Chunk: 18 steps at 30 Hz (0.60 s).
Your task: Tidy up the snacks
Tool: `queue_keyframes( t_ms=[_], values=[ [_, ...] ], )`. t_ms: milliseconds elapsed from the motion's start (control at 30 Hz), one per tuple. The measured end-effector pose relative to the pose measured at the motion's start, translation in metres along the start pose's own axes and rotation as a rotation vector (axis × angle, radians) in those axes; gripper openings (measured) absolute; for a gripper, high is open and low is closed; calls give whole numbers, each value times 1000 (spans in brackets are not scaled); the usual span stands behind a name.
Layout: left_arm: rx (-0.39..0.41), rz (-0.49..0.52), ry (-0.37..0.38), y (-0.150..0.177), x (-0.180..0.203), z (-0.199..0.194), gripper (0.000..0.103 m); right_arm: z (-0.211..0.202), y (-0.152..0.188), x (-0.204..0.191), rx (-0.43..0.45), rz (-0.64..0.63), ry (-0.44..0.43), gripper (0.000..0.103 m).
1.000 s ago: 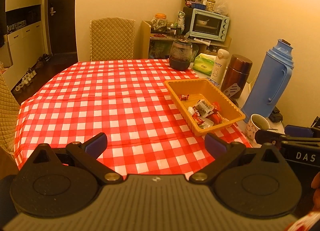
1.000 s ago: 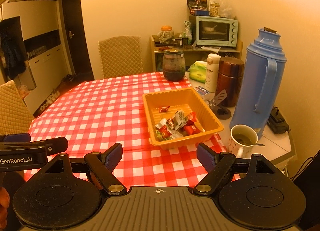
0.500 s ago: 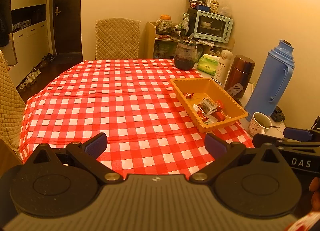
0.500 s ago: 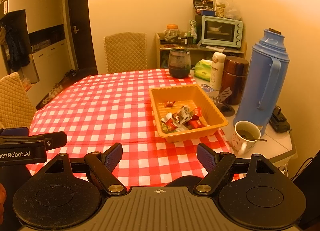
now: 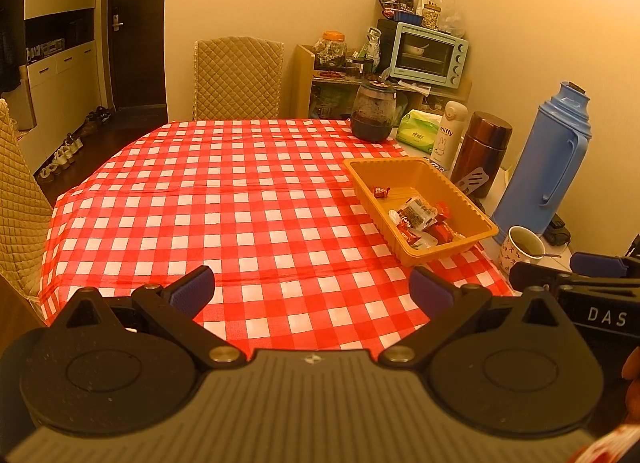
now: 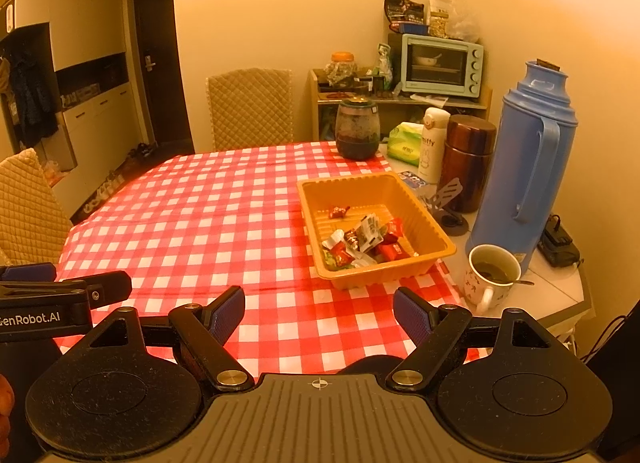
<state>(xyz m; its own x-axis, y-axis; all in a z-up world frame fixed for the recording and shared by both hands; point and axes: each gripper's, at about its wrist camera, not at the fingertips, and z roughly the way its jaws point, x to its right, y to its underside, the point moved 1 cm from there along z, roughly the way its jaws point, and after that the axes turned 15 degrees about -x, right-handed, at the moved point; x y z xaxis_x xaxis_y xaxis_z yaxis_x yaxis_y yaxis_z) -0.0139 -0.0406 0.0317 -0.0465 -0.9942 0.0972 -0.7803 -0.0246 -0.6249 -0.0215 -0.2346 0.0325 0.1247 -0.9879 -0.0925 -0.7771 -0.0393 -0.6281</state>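
From the left wrist view, the left gripper (image 5: 312, 289) hangs over the near edge of the worktop (image 5: 240, 199), its blue-padded fingers spread wide with nothing between them. The snacks (image 5: 420, 219) sit in an orange tray (image 5: 486, 223) toward the right of the checked cloth, well apart from this gripper. One small red sweet (image 5: 381, 192) lies alone at the far end of the tray; the rest are heaped at the near end. No loose snack shows on the cloth, so the sorting looks close to finished (or has yet to move to another spot).

From the right wrist view, the right gripper (image 6: 319, 313) is likewise spread and empty, and stands nearer the tray (image 6: 438, 237), whose near wall lies just beyond its fingertips. The heap (image 6: 362, 243) holds red wrappers and a few white or silvery ones, overlapping; what kinds they are is too small to read. A mug (image 6: 490, 275) with dark liquid and a spoon stands just right of the tray, with a blue thermos flask (image 6: 524, 167) behind it.

If a wrapper is to be picked, the right gripper is better placed. It should come down from above on a piece at the heap's edge, pinch a flat wrapper across its narrow side, and keep clear of the mug.
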Motion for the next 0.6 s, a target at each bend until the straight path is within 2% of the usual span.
queue_keyframes(
  t_ms=[600],
  values=[
    [2,2,1,1,-1,1,103,2,0,-1,-1,0,-4,81]
  ],
)
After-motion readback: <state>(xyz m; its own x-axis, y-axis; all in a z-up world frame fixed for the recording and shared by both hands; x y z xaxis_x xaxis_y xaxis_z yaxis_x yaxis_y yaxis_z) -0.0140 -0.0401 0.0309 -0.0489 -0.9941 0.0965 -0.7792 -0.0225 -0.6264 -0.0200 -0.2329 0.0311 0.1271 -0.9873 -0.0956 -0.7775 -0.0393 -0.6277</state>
